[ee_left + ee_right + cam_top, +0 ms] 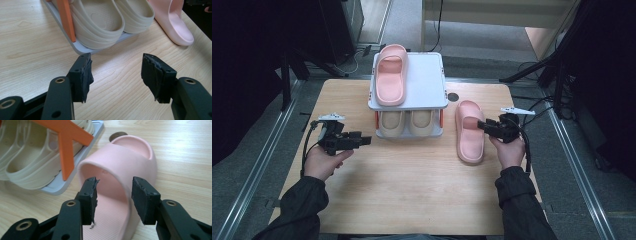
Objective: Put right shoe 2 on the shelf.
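A pink slipper (470, 132) lies on the wooden table (412, 190), right of a white two-tier shoe rack (427, 80). Its mate (391, 75) rests on the rack's top shelf, at the left side. A beige pair (409, 122) sits on the lower shelf. My right gripper (482, 125) is at the right side of the table slipper; in the right gripper view it (113, 195) stands open just before the strap (120, 157), with no pad pressing. My left gripper (364, 141) hovers left of the rack, open and empty (116, 72).
Orange cross struts (66, 145) brace the rack's side. A dark round hole (453, 97) marks the table behind the table slipper. Metal rails (272, 145) run along both table sides, with black stand legs (532, 70) beyond.
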